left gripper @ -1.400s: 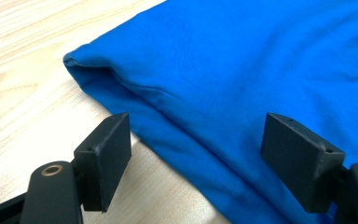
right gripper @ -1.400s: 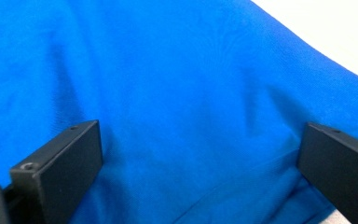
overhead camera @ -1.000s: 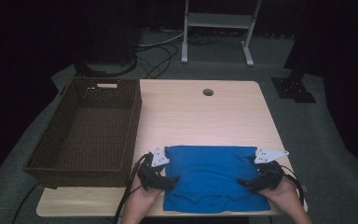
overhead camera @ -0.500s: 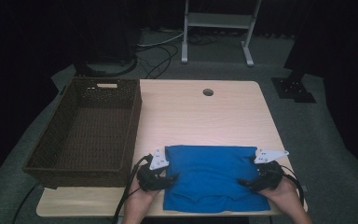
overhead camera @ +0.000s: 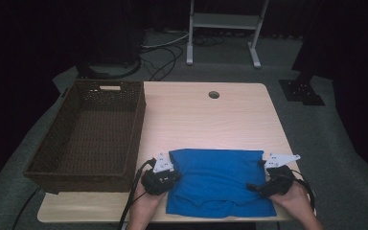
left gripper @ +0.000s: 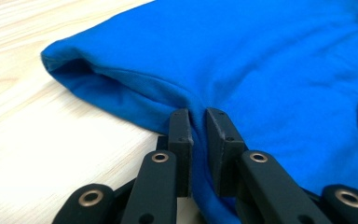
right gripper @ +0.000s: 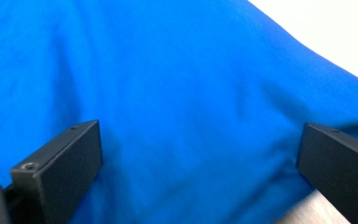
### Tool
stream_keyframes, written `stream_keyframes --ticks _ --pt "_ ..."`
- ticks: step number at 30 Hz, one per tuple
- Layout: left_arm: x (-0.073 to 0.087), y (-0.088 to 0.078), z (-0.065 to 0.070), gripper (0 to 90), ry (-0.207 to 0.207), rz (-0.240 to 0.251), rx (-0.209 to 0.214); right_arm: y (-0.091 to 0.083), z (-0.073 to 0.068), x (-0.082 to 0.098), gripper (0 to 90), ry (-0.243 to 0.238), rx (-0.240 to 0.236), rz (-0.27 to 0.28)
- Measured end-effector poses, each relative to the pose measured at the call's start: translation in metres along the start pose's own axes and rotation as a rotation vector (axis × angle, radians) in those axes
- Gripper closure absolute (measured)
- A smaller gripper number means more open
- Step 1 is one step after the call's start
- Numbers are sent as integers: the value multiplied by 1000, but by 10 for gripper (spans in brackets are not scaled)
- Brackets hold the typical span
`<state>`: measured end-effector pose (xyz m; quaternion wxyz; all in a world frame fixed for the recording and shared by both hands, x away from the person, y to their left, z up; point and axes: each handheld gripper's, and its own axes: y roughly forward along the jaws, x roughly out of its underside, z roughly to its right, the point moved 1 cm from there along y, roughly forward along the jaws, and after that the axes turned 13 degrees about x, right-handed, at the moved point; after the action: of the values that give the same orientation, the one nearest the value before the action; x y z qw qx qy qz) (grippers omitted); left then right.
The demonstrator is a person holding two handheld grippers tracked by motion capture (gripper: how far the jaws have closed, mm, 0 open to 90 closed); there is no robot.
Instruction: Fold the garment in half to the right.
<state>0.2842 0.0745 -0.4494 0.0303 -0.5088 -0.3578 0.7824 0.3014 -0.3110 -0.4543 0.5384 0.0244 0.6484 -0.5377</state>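
Observation:
A folded blue cloth (overhead camera: 215, 182) lies flat near the front edge of the light wooden table (overhead camera: 196, 115). My left gripper (overhead camera: 175, 176) is at the cloth's left edge. In the left gripper view its jaws have just been closing and now pinch a fold of the blue cloth (left gripper: 261, 70), so my left gripper (left gripper: 199, 126) is shut on it. My right gripper (overhead camera: 255, 187) rests at the cloth's right edge. In the right gripper view my right gripper (right gripper: 200, 144) stands wide open, with the blue cloth (right gripper: 168, 70) lying between the jaws.
A dark wicker basket (overhead camera: 135, 129) with nothing in it stands along the table's left side. A round cable hole (overhead camera: 213, 94) sits near the table's far edge. Beyond the table are a metal stand (overhead camera: 223, 28) and cables on the grey floor.
The left gripper's jaws have closed onto the cloth's left edge. Both hands have stayed where they were, and the right gripper remains open.

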Motion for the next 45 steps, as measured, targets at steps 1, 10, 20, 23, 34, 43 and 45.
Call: stream_keyframes --ticks 1,10,20,23,34,43,45 --pt "1 -2 -1 808 -4 0 -4 -1 0 1 0 -6 9 -5" --pt "4 -6 -3 807 -18 8 -19 0 -3 -1 2 -46 -34 -7" --pt "-1 -10 -6 823 -46 40 27 2 -2 0 1 -43 -51 3" --pt "-5 -13 -7 824 -45 65 47 3 -2 -1 1 -45 -52 3" --pt "-23 -17 -8 828 -3 119 128 7 0 -5 0 -65 -70 -4" --pt "-39 -21 -2 831 41 135 141 15 0 -13 0 -88 -93 5" --pt "-43 -21 0 832 54 133 142 16 -1 -14 0 -89 -95 4"
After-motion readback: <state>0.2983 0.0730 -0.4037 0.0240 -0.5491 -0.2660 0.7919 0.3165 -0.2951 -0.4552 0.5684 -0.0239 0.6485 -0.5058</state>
